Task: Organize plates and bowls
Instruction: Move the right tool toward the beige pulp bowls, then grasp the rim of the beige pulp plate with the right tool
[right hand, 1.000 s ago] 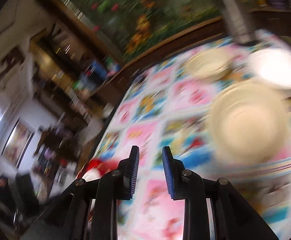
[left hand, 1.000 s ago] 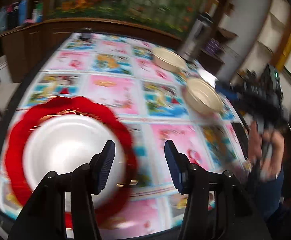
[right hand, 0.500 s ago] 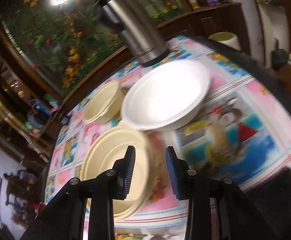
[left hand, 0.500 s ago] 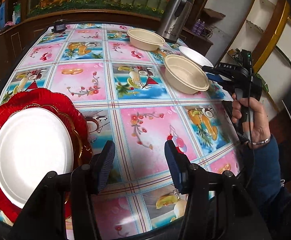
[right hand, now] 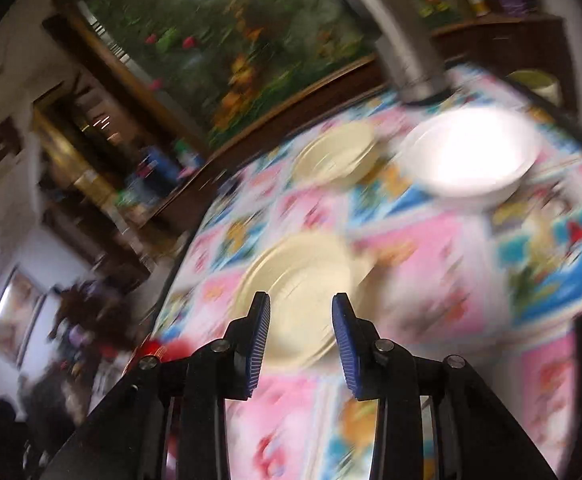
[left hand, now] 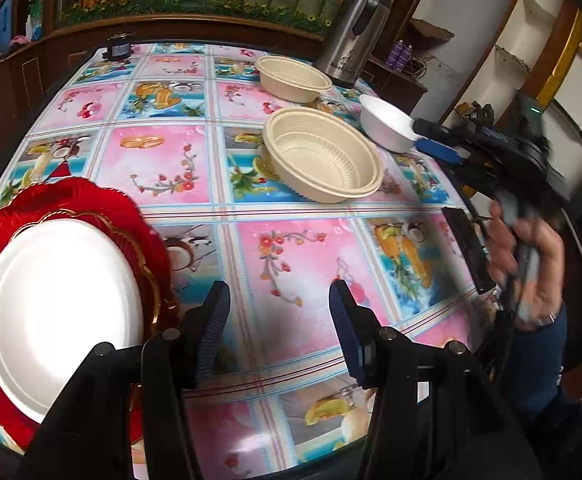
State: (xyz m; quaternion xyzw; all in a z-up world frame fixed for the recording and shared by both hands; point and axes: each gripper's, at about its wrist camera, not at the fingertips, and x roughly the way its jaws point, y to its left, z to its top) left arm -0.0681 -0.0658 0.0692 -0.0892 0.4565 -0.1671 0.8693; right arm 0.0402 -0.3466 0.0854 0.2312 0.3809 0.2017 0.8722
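Note:
A white plate (left hand: 51,300) lies on a red scalloped plate (left hand: 91,204) at the table's near left. Towards the far right stand a cream bowl (left hand: 323,156), a second cream bowl (left hand: 293,78) behind it and a white bowl (left hand: 387,126). My left gripper (left hand: 279,292) hangs open over bare tablecloth, just right of the red plate. My right gripper (right hand: 301,304) is open with nothing between its pads. In its blurred view the near cream bowl (right hand: 303,280) lies straight ahead, the white bowl (right hand: 471,156) to the right. In the left wrist view its blue fingers (left hand: 437,148) reach beside the white bowl.
A steel thermos (left hand: 355,52) stands at the far right corner behind the bowls. A flat dark object (left hand: 467,248) lies at the table's right edge by the person's hand (left hand: 531,264). A small dark jar (left hand: 117,46) sits at the far left edge.
The right wrist view swung left, from the white bowl to the near cream bowl, and its jaws widened slightly. The left gripper slid right off the plates, then held still.

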